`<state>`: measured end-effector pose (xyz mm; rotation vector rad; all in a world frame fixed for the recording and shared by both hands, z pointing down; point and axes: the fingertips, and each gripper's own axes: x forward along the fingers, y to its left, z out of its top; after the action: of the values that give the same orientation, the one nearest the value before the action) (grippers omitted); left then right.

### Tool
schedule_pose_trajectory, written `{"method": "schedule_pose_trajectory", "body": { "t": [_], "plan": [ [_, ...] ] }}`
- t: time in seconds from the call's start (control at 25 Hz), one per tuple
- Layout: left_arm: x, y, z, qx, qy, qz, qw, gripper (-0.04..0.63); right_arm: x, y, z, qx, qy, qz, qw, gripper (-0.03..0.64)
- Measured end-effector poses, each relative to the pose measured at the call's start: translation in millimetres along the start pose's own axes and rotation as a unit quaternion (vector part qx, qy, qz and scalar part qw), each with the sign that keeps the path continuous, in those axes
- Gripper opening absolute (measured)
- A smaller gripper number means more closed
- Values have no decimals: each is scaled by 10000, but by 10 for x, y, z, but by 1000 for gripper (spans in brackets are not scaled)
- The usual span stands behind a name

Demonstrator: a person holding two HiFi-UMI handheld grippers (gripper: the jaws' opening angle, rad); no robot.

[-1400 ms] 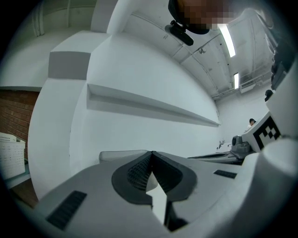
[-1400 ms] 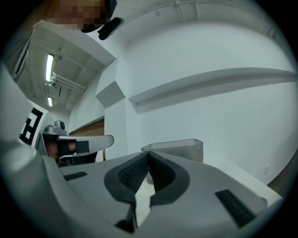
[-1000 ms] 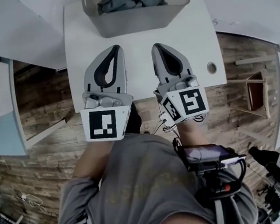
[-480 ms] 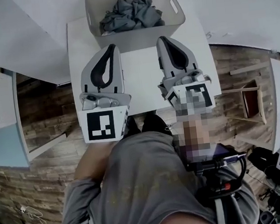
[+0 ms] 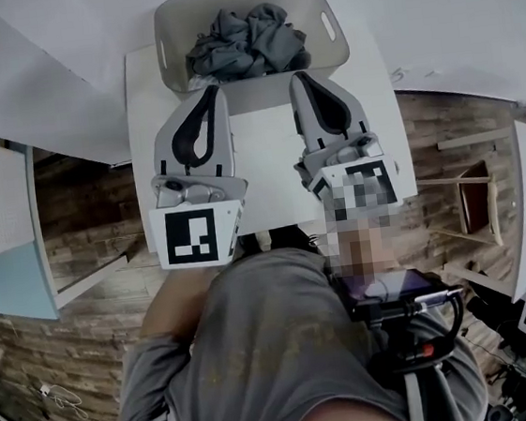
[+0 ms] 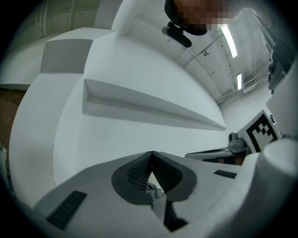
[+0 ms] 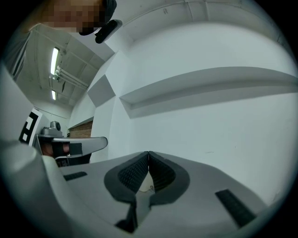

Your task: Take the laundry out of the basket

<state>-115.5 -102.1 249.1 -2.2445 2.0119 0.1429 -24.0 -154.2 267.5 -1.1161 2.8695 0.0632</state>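
A pale plastic laundry basket point(image 5: 333, 36) stands at the far end of a small white table point(image 5: 266, 157), and crumpled grey laundry point(image 5: 244, 42) lies inside it. My left gripper point(image 5: 214, 90) and right gripper point(image 5: 295, 77) are held side by side over the table, their tips at the basket's near wall. Both are shut with nothing between the jaws. In the left gripper view the left gripper point(image 6: 152, 153) has its pads meeting in front of a white wall. The right gripper view shows the right gripper point(image 7: 148, 153) the same way. Neither gripper touches the laundry.
White walls surround the table. A pale blue and white cabinet point(image 5: 2, 235) stands at the left over a wooden floor point(image 5: 80, 178). A wooden chair point(image 5: 476, 192) is at the right. A device point(image 5: 395, 294) hangs at the person's waist.
Both grippers have moved forward and up, from mid-table to the basket's near wall. More of the basket and laundry has come into the head view. Both jaws stayed shut.
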Motion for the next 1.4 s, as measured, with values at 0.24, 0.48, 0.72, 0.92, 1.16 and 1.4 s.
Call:
{"method": "schedule_pose_trajectory", "body": {
  "t": [0.24,0.48,0.72,0.92,1.16,1.4],
  "plan": [
    [374,53,-6,2,-4,92,10000,8,297,-283,84,-30,-74,147,9999,9],
    [755,260,20,80,-24,243,9997,8,729,-530,268,-181,-164,346,9991,9],
    [1103,488,3,15,21,412,9991,8,1151,-659,312,-228,-118,564,9981,9],
    [1339,636,-86,2,79,470,9989,8,1474,-681,169,-226,82,757,9968,9],
    [1608,784,-278,-75,286,516,9982,8,1852,-695,-92,-227,441,1046,9933,9],
    [1835,935,-483,-163,388,576,9975,8,2173,-723,-429,-206,880,1301,9874,9]
  ]
}}
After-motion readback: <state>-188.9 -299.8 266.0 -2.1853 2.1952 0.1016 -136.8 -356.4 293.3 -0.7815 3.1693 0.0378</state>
